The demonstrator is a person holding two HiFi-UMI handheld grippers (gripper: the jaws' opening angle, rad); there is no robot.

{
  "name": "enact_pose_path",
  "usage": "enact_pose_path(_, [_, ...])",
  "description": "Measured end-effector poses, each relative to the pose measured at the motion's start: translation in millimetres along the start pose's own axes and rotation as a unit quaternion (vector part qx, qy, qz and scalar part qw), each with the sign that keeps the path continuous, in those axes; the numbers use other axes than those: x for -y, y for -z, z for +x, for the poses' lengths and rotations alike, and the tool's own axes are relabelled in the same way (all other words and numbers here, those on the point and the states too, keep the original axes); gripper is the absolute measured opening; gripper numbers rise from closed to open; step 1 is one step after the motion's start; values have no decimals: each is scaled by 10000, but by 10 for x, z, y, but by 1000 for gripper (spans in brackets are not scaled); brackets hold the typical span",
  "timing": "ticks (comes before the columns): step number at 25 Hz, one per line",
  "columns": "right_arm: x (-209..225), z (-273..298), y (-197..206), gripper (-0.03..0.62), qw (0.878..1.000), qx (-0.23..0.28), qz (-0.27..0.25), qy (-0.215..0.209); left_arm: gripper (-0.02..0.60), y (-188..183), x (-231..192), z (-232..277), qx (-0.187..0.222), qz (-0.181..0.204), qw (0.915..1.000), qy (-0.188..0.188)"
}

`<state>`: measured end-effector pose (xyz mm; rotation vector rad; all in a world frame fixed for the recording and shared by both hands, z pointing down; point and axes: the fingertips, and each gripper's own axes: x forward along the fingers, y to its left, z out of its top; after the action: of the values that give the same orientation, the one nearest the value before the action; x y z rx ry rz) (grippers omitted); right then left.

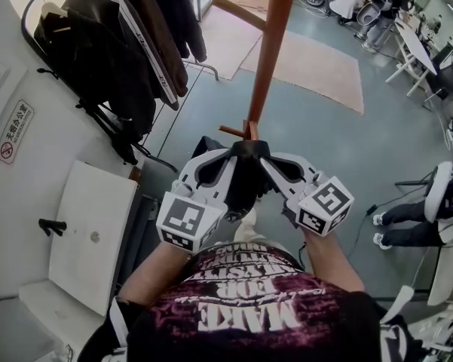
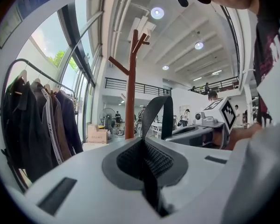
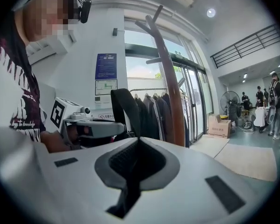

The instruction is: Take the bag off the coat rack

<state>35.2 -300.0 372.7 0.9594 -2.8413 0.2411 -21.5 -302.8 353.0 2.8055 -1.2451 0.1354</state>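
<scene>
Left tool (image 2: 142,143) clamped on the black strap (image 2: 161,112) of the bag, jaws pressed tight over the webbing. Right tool (image 3: 137,141) clamped on the strap too, from the right side. The tools meet nearly tip to tip on the near side of the coat rack (image 1: 270,47) pole, by its low pegs. Bag (image 1: 245,183) hangs between and under the tools. Jackets (image 1: 113,44) on a rail, far left.
</scene>
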Motion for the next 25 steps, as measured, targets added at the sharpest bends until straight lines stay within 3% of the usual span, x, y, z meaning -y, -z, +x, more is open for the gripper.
enact_pose_path(12, [-446,-301,-382,9,9994,214,-253,-41,9,-440,277,-399,346,224,9991,90])
enact_pose_path(25, [-617,-460,-374,9,9994,176,-303,4,9,-434,453,-573,322,134,9993,149])
